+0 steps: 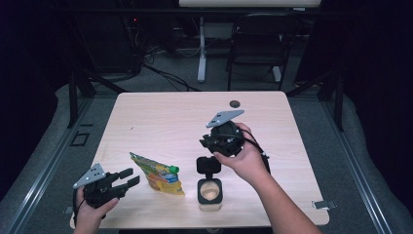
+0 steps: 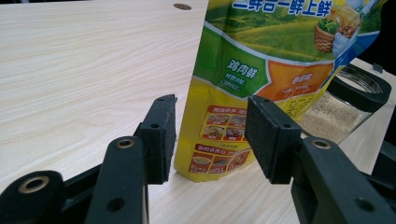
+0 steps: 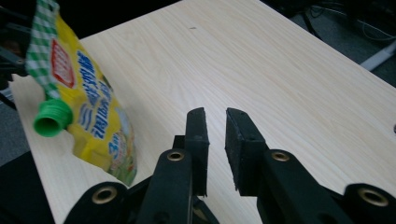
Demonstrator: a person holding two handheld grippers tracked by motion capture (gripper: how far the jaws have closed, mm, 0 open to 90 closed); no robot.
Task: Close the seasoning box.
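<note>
A yellow and green spout pouch (image 1: pixel 158 176) with a green cap (image 1: pixel 173 169) stands near the front of the pale wooden table (image 1: pixel 160 122). My left gripper (image 1: pixel 130 177) sits just left of it, open. In the left gripper view the pouch (image 2: pixel 252 70) rises just beyond the left gripper (image 2: pixel 215 140), untouched by the pads. To the pouch's right stands a glass jar (image 1: pixel 210 192) of pale grains, its black lid (image 1: pixel 208 165) tipped up behind it. The right gripper (image 1: pixel 207 143) hovers behind the jar. In the right gripper view its jaws (image 3: pixel 215 140) stand a narrow gap apart, holding nothing, with the pouch (image 3: pixel 93 116) off to the left.
A small round hole (image 1: pixel 234 104) marks the table's far edge. A black folding chair (image 1: pixel 258 44) and cables stand on the floor behind the table. The jar (image 2: pixel 336 112) sits close behind the pouch in the left gripper view.
</note>
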